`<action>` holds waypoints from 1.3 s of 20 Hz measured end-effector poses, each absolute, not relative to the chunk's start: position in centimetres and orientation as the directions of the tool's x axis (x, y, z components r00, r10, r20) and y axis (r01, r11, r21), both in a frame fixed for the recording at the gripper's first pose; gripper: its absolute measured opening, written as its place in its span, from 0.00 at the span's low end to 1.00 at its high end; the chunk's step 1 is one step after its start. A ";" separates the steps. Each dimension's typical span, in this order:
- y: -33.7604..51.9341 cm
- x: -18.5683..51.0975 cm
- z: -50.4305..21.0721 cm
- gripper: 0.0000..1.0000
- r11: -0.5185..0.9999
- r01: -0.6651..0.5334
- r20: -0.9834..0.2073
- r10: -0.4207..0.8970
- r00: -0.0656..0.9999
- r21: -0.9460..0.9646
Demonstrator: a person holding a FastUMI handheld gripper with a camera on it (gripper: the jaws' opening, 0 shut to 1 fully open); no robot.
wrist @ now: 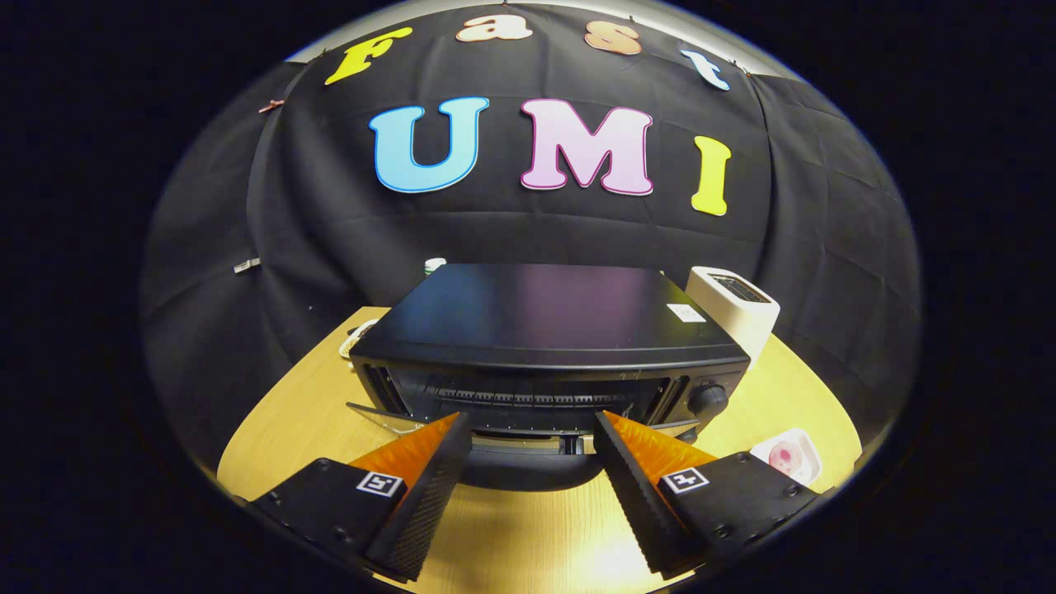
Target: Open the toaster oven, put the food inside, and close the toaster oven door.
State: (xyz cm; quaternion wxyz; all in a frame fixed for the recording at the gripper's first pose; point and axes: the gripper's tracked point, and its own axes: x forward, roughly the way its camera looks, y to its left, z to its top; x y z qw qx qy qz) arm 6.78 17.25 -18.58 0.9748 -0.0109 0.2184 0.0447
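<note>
Gripper (532,429): fingers spread, empty, over toaster oven (549,346) door (520,462), hanging down; we risk knocking door w/ tips.

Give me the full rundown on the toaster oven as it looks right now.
The toaster oven is a black box, metal by the look, with a glossy flat top, sitting on the wooden table just ahead of the open gripper. Its glass door is dropped open toward the fingers, showing a wire rack inside. A round knob sits on its right panel. A white toaster stands by its right rear corner. The fingers do not touch it.
</note>
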 end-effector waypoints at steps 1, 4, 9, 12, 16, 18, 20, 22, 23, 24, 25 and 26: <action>17.2 6.2 -18.8 0.98 0.995 -0.098 -0.435 0.088 0.896 -0.001; 17.2 4.5 -19.5 0.98 0.992 -0.123 -0.453 0.107 0.885 -0.005; 17.2 1.2 -21.8 0.98 0.981 -0.190 -0.497 0.150 0.854 -0.030; 16.9 -0.8 -24.3 0.99 0.974 -0.222 -0.546 0.159 0.822 -0.050; 16.3 -4.4 -28.9 0.99 0.969 -0.248 -0.670 0.173 0.722 -0.017; 15.3 -5.1 -30.1 0.99 0.971 -0.238 -0.693 0.168 0.701 -0.005; 14.6 -5.5 -29.7 0.99 0.969 -0.246 -0.690 0.174 0.703 -0.005; 13.8 -5.7 -28.8 0.99 0.966 -0.257 -0.679 0.181 0.711 -0.012; 13.5 -5.6 -28.1 0.99 0.966 -0.257 -0.672 0.185 0.717 -0.008; 12.8 -5.5 -27.5 0.99 0.968 -0.252 -0.666 0.186 0.723 -0.003; 12.2 -5.3 -26.9 0.99 0.970 -0.243 -0.662 0.186 0.726 0.007; 11.6 -5.1 -26.3 0.99 0.972 -0.234 -0.659 0.191 0.727 0.023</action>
